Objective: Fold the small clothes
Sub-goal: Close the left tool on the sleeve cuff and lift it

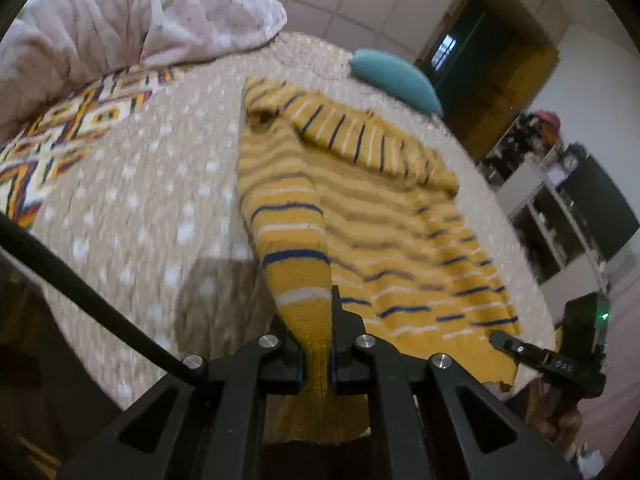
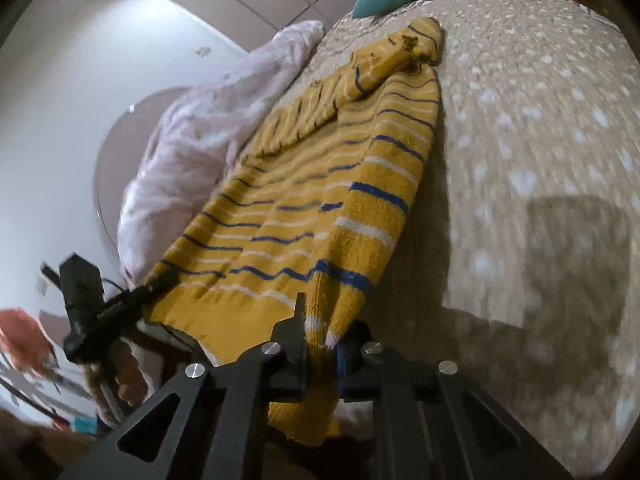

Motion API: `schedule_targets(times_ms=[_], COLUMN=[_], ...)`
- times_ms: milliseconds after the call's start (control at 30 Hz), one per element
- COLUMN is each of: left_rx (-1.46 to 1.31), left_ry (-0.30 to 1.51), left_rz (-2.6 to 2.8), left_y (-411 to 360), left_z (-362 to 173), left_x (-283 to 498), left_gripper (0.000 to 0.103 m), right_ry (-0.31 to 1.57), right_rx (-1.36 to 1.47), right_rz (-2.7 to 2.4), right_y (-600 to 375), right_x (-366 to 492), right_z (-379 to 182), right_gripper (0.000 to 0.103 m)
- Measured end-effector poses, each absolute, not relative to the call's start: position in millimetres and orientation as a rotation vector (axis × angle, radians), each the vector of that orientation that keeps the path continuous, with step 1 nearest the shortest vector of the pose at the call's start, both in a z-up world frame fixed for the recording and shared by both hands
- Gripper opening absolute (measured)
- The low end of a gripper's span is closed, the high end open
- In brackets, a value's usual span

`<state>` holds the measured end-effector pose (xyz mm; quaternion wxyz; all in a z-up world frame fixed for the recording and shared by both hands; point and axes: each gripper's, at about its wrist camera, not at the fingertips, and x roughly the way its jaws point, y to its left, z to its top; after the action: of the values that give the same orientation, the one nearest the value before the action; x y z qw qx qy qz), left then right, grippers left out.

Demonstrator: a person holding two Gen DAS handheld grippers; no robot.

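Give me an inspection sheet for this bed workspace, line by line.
Surface: bed with beige dotted bedspread.
Job's things: yellow striped sweater lying flat, sleeve folded across the top.
Clutter: pink blanket, teal pillow, patterned cloth.
Grippers: left gripper and right gripper both shut on the sweater's near hem corners.
Cables: black cable beside the left gripper.
Surroundings: tiled wall, dark doorway, shelving.

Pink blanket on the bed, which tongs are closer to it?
Left. The left tongs grip the yellow sweater at the hem corner beside the pink blanket; the right tongs grip the opposite corner, the sweater's width away from it.
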<state>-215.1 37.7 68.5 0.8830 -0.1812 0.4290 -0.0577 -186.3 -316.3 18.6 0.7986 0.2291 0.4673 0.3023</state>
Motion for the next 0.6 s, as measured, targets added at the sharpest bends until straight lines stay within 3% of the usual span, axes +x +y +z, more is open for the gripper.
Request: schedule_targets(times_ms=[200,367,600], left_rx=[-0.439,-0.392,-0.362], left_ry=[0.969,0.886,0.748], left_rz=[-0.086,-0.115,-0.075], left_y=[52.8,47.3,52.6], left_z=[44.1,79.0,134.2], left_x=[-212.1,-188.5,-74.3], left_gripper=[0.008,0.008,0.008], right_ry=[0.999,0.920,0.794], right_rx=[0.488,0.415,0.396], right_rz=[0.641,0.682,0.648], right_y=[-323.8,-309.4,-289.1], right_x=[-183.6,-155.7,-49.5], right_z=[20.9,63.2,128.3], right_gripper=[0.011,0.011,0.011])
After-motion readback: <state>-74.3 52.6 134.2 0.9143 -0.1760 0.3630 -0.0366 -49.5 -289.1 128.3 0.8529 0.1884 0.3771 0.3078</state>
